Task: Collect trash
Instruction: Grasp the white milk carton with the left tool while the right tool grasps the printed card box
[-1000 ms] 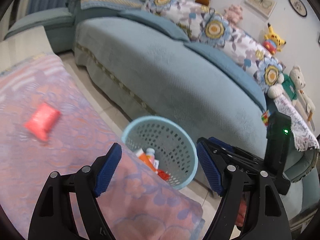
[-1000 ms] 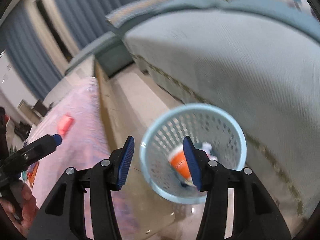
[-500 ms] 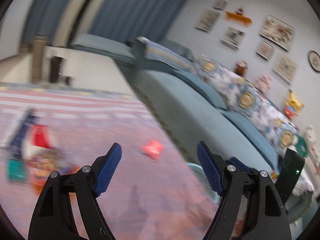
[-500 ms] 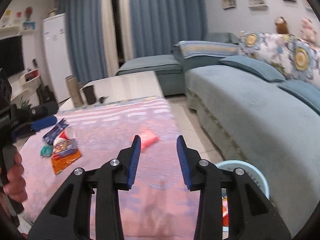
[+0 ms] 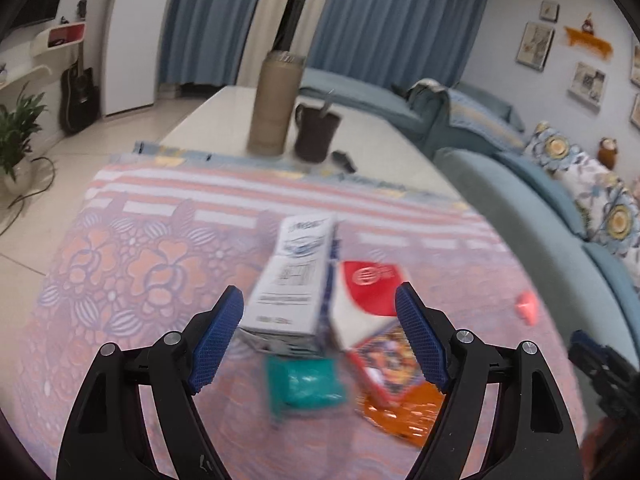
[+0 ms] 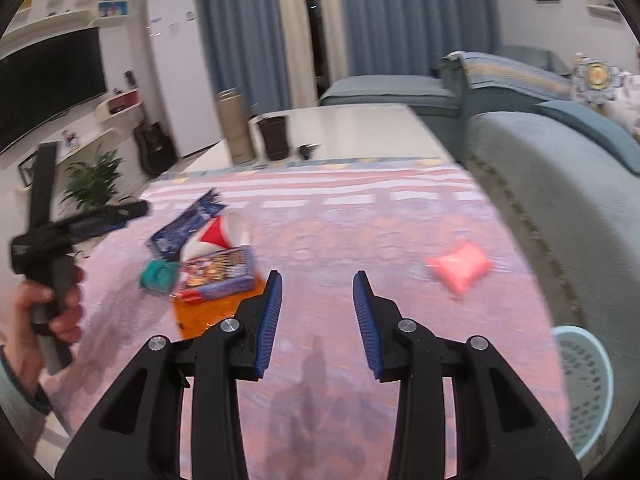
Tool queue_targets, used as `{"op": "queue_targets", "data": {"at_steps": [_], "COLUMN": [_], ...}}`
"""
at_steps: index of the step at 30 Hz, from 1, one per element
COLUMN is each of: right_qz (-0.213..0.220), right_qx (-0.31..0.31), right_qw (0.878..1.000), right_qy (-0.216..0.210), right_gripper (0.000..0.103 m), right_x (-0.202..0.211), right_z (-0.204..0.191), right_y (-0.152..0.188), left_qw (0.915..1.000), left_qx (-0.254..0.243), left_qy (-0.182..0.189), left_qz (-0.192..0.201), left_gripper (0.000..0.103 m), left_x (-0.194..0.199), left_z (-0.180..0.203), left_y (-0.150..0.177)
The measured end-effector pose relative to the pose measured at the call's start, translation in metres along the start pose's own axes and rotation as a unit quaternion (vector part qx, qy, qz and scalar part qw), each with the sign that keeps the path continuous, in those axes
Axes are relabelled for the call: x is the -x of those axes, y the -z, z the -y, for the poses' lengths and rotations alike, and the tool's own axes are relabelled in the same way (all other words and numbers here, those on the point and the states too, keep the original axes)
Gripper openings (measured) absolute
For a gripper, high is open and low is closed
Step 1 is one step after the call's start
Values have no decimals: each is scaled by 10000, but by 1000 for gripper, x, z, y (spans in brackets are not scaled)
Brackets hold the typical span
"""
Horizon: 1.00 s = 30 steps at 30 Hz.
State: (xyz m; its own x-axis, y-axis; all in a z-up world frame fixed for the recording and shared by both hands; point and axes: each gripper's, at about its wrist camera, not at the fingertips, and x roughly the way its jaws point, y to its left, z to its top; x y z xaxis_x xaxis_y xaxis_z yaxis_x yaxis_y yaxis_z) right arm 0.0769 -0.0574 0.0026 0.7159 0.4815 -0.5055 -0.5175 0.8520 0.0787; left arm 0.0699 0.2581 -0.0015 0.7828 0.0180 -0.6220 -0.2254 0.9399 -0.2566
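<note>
A pile of trash lies on the pink patterned tablecloth (image 5: 140, 264): a white and blue carton (image 5: 292, 276), a red and white packet (image 5: 368, 292), a green wrapper (image 5: 304, 384), a colourful packet (image 5: 392, 364) on an orange wrapper (image 5: 404, 412). My left gripper (image 5: 318, 340) is open and empty, just above the pile. A pink packet (image 6: 460, 266) lies apart to the right. My right gripper (image 6: 316, 320) is open and empty over bare cloth between pile (image 6: 216, 268) and pink packet. The light blue basket (image 6: 584, 384) stands on the floor at the right.
A tan canister (image 5: 276, 104) and a dark cup (image 5: 316, 132) stand at the table's far end. A blue sofa (image 6: 560, 184) runs along the right side. The left gripper's handle and hand (image 6: 52, 280) show in the right wrist view.
Both grippers have swung away from the basket and back over the table. The left one now faces the trash pile close up. Both stay open and empty.
</note>
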Motion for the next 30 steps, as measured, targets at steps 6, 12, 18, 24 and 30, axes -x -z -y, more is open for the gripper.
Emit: {"op": "queue_targets", "data": {"at_steps": [6, 12, 18, 24, 30], "right_qz": [-457, -829, -1065, -1340, -1300], "right_qx": [254, 567, 916, 889, 18], "right_qw": [9978, 9929, 9895, 9870, 9896], "right_qy": [-407, -631, -343, 85, 617], "right_gripper": [34, 48, 67, 66, 65], "right_x": [-43, -74, -95, -117, -111], "right_z": [-46, -87, -117, -120, -69], "right_y": [0, 10, 16, 13, 9], "left_qw": [9984, 9951, 9962, 9972, 9962], "left_qx": [284, 507, 555, 489, 611], "left_qy": [-50, 94, 264, 388, 532], "left_qz": [-485, -842, -623, -415, -315], "left_gripper": [76, 60, 53, 52, 52], "left_x": [-45, -69, -70, -60, -56], "left_z": [-17, -26, -25, -21, -25], "left_y": [-6, -2, 6, 10, 10]}}
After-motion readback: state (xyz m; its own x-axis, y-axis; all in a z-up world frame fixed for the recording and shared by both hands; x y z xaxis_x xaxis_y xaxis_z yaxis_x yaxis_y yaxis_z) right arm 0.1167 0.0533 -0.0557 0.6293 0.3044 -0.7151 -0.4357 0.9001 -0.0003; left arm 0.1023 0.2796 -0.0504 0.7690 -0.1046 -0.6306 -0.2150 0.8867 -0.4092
